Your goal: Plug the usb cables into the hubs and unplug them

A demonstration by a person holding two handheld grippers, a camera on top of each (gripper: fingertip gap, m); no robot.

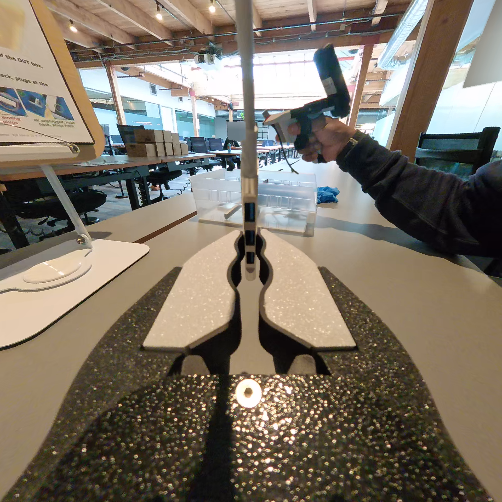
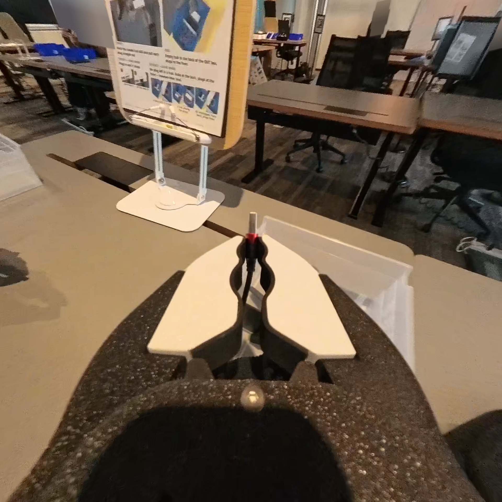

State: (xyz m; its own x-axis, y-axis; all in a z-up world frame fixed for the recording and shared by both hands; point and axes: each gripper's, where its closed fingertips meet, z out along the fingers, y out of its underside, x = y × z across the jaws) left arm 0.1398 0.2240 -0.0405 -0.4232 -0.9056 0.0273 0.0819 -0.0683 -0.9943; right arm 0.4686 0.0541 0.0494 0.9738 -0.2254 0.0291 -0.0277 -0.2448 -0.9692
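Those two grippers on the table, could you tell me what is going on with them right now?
A person is working a handheld gripper in each hand over a grey table. The left gripper is shut on a slim silver USB hub, held edge-on with its ports showing. The right gripper is shut on a USB plug with a red collar, its black cable trailing back between the fingers. The two are apart, so the plug is not in the hub. A clear plastic bin sits behind.
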